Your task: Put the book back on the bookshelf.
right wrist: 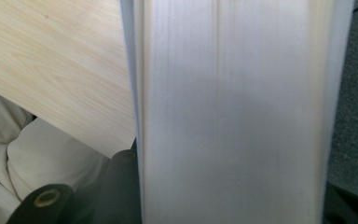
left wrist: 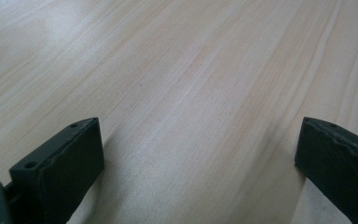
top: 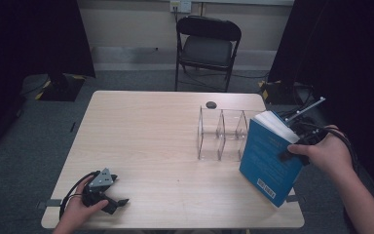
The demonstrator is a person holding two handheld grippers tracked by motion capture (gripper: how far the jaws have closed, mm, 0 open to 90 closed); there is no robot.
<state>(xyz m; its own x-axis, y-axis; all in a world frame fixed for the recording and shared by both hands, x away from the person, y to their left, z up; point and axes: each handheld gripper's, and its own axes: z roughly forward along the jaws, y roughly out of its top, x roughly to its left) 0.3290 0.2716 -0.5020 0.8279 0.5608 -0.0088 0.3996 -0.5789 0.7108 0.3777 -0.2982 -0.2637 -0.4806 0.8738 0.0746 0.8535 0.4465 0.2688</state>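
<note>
White page edges of the thick blue paperback book (right wrist: 233, 112) sit clamped in my right gripper (top: 306, 141).
High view shows its blue cover tilted; my left gripper (left wrist: 198, 158) gapes over bare wooden table (left wrist: 191, 70).

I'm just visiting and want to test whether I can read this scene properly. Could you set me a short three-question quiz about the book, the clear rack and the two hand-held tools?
1. True or false: the blue book lies flat on the table.
2. Which tool holds the book: A) left tool, B) right tool, C) neither?
3. Fill the gap: the left tool's jaws stand ____ over bare wood.

Key
1. False: it is held tilted at the table's right edge, beside the clear rack.
2. B: the jaws are clamped across the book's page edge.
3. Open, with nothing between them.
</note>
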